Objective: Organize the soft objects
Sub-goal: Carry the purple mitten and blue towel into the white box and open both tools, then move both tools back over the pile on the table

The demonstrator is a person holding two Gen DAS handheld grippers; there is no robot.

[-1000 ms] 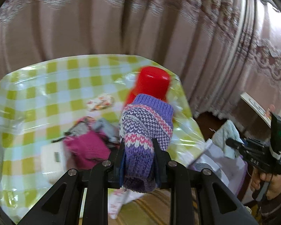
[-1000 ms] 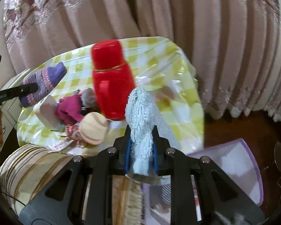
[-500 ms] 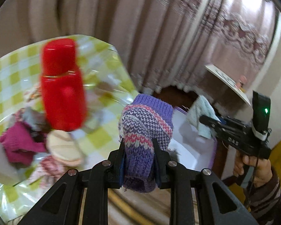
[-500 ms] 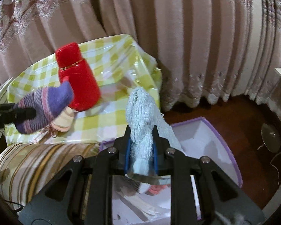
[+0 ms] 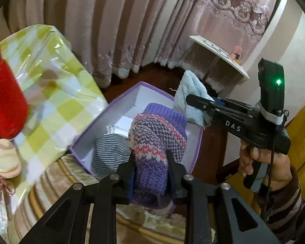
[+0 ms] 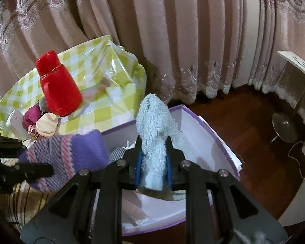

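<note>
Leftmost, red flask (image 6: 58, 89) upright on checked tablecloth (image 6: 103, 113). Next, left gripper (image 5: 151, 174) over purple-rimmed box (image 5: 103, 120), jaws opening, purple knitted sock (image 5: 156, 140) between pads. Right gripper (image 6: 153, 162) clamped on light-blue fluffy sock (image 6: 153, 134), over same box. Striped grey cloth (image 5: 109, 152) inside box.

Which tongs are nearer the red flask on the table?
Left. The left tongs, opening around the purple knit sock, sit at the box edge beside the table; the right tongs are farther from the red flask, over the box.
</note>
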